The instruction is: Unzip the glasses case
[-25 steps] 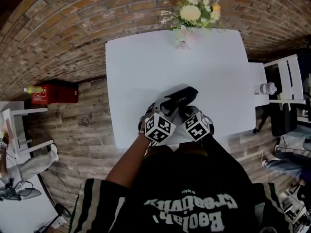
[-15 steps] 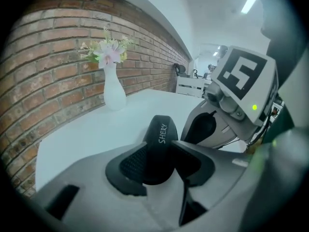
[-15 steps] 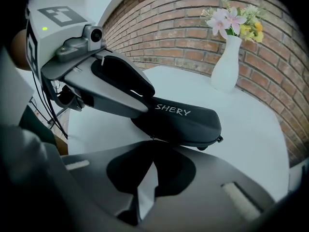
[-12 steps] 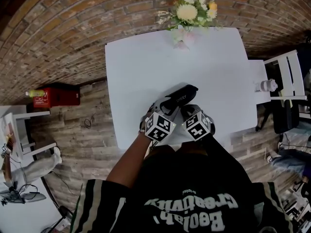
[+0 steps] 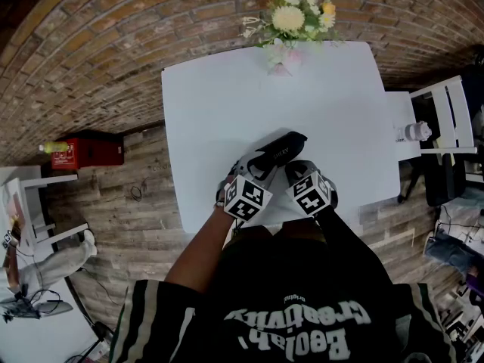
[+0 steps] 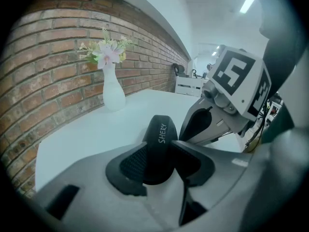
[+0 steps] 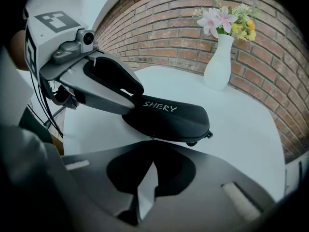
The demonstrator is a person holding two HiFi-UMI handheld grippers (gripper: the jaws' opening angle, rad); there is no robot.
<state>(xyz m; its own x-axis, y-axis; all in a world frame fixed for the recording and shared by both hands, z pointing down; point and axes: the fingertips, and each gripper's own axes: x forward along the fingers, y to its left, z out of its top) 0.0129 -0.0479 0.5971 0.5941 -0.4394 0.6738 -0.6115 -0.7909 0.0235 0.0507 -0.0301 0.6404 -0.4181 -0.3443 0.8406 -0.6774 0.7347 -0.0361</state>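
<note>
Glasses case, black and long, lies on the white counter, in the near half and a little right of the middle. Its far end points away and to the right. A white vase of flowers stands well apart, at the far edge.

Our left tongs are clenched on the near end of the case, one pad on each side. Our right tongs are squeezed tight, tip to tip, just beside the left ones. Their tips touch the seam on the side of the case. We think they are pinching the zip pull, but it is too small for us to be sure. A little tab also sticks out at the far end of the case, and we cannot tell what it is. The case looks shut all the way round, so we think the unzipping is only at its start.

To do this well, we think the left tongs must hold hard so that the case cannot slide or spin. The right tongs should pull along the seam, not up and away from it. The seam bends round the end, so the pull should bend with it, slow and smooth. If the case lifts or the tips slip off, we should let go, pinch the pull again and go on gently.
</note>
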